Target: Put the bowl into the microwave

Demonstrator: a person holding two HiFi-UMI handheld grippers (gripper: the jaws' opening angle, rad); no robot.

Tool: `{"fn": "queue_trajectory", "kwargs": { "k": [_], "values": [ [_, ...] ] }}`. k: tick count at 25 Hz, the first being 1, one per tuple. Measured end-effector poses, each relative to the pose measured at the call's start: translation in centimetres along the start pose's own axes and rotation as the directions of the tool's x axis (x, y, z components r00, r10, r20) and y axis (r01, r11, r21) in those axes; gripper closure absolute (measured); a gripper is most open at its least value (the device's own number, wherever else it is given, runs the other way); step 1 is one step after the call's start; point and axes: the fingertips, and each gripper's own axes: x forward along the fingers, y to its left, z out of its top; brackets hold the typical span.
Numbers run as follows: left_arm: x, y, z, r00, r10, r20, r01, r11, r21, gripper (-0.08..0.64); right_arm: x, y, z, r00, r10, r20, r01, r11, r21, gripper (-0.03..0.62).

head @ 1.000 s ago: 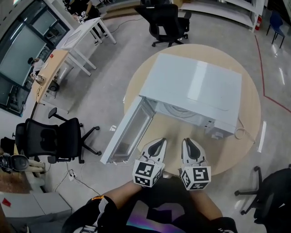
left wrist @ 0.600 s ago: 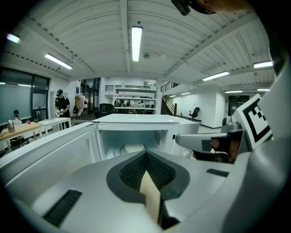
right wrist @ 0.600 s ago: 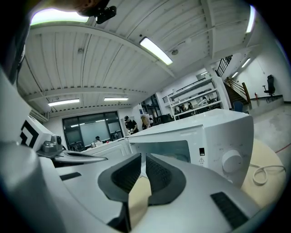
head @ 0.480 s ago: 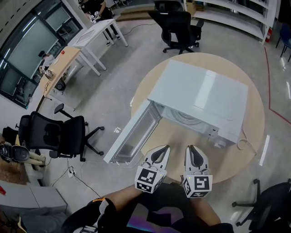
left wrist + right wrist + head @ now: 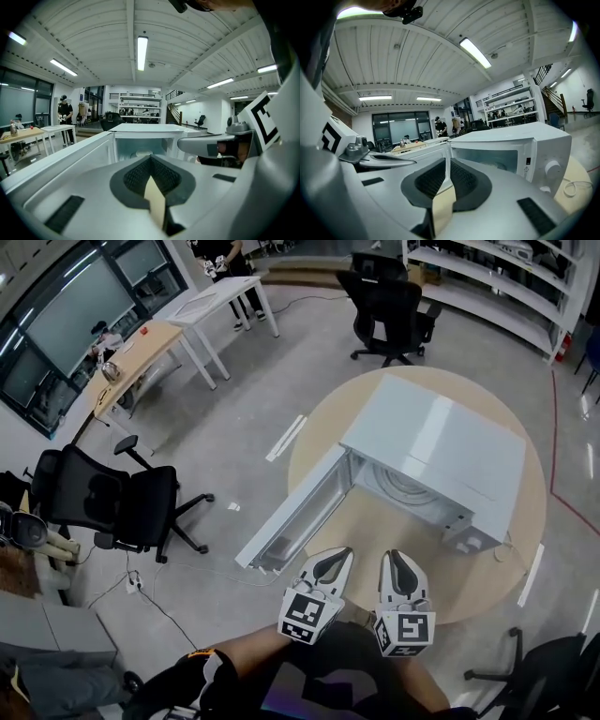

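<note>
The white microwave (image 5: 436,442) stands on a round wooden table (image 5: 394,568), its door (image 5: 295,517) swung wide open toward the left. A pale round shape (image 5: 408,486) lies inside the cavity; I cannot tell whether it is the bowl or the turntable. My left gripper (image 5: 340,553) and right gripper (image 5: 392,557) hang side by side at the table's near edge, short of the opening. Both are shut with nothing in them. The left gripper (image 5: 151,157) faces the open cavity (image 5: 140,150). The right gripper (image 5: 449,161) points at the microwave (image 5: 520,140) front and its knob.
A black office chair (image 5: 112,507) stands on the floor left of the open door, another (image 5: 394,306) behind the table. Desks (image 5: 150,348) run along the far left and shelving along the far right. A cable (image 5: 502,549) lies on the table by the microwave's right corner.
The head view has shifted, so the microwave and table now sit further right and higher in it. Both grippers stay shut, side by side, in the same place.
</note>
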Motion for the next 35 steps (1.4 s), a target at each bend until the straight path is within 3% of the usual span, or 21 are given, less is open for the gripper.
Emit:
{"fn": "queue_trajectory", "kwargs": {
  "k": [13,23,29,35],
  "values": [
    [-9.6,4.1,-2.0,0.998,0.032,0.062,-0.031,0.999,-0.006,0.514,-1.3,10.6,-1.8,0.999,0.021,-0.045,-0.025,0.996,-0.087,0.546],
    [-20.6,7.5,-5.3,0.994,0.075,0.085,-0.073,0.997,-0.030,0.514,-4.0,21.1,-4.1,0.997,0.022,-0.073,-0.030,0.993,-0.116,0.546],
    [-26.2,7.3,-7.1,0.994,0.042,0.097,-0.040,0.999,-0.022,0.514,-7.8,26.0,-5.9,0.997,-0.018,-0.075,0.009,0.993,-0.120,0.546],
    [-29.0,6.4,-7.9,0.994,-0.003,0.113,0.004,1.000,-0.009,0.514,-10.7,28.1,-6.8,0.995,-0.064,-0.077,0.053,0.989,-0.136,0.546]
  ]
}}
